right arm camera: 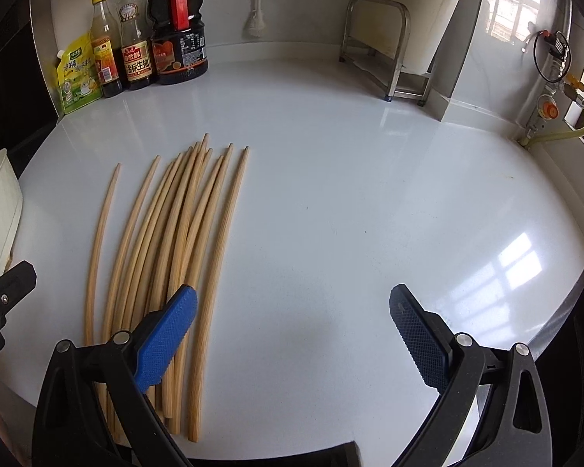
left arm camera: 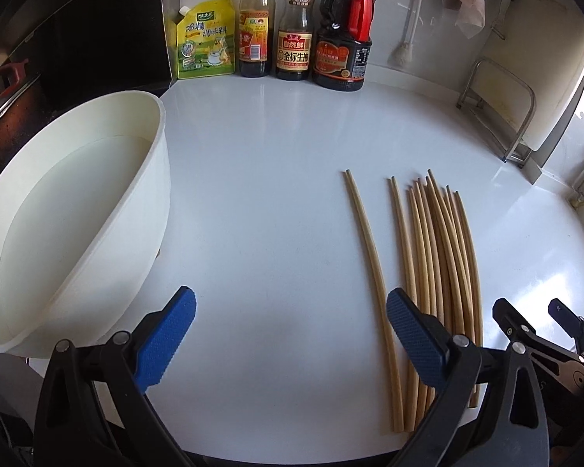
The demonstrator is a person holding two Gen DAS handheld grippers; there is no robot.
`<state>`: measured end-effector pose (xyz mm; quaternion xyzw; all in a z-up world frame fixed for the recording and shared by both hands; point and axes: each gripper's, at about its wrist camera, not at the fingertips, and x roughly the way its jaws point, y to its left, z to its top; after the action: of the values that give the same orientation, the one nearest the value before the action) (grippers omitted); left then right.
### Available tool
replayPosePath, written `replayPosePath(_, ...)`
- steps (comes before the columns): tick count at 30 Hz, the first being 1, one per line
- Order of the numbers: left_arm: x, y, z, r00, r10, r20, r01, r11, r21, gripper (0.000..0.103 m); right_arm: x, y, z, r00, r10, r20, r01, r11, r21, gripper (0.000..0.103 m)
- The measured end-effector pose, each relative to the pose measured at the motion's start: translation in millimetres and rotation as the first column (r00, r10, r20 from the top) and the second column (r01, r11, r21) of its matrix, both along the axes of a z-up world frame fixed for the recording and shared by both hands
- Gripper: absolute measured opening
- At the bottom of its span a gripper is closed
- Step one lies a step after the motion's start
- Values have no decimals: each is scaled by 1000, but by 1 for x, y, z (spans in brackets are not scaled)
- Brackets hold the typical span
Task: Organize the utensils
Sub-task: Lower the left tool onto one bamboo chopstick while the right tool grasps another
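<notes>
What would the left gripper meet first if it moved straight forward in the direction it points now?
Probably nothing soon: the left gripper, jaws open, faces bare countertop. The chopsticks lie right of its line; the sauce bottles stand at the far end.

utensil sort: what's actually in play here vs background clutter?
In play:
- loose wooden chopsticks lying on the white counter
- white round plastic container, likely their destination
- left gripper and right gripper, both open, empty

Background:
- three sauce bottles
- yellow-green seasoning pouch
- metal rack
</notes>
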<state>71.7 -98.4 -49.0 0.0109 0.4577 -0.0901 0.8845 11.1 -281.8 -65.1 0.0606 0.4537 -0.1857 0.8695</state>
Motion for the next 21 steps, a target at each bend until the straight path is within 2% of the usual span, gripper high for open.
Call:
replayPosePath(9,9,-9,-20,997,-23,-67,25,999,24,97,8,2,-15,999,17,-40,-18,1000,-4,95)
replayPosePath(21,9,-15,-29,995,-21,-97,25,999,46,97,1,1,-17,999,35,-34,-36,998,-45,94)
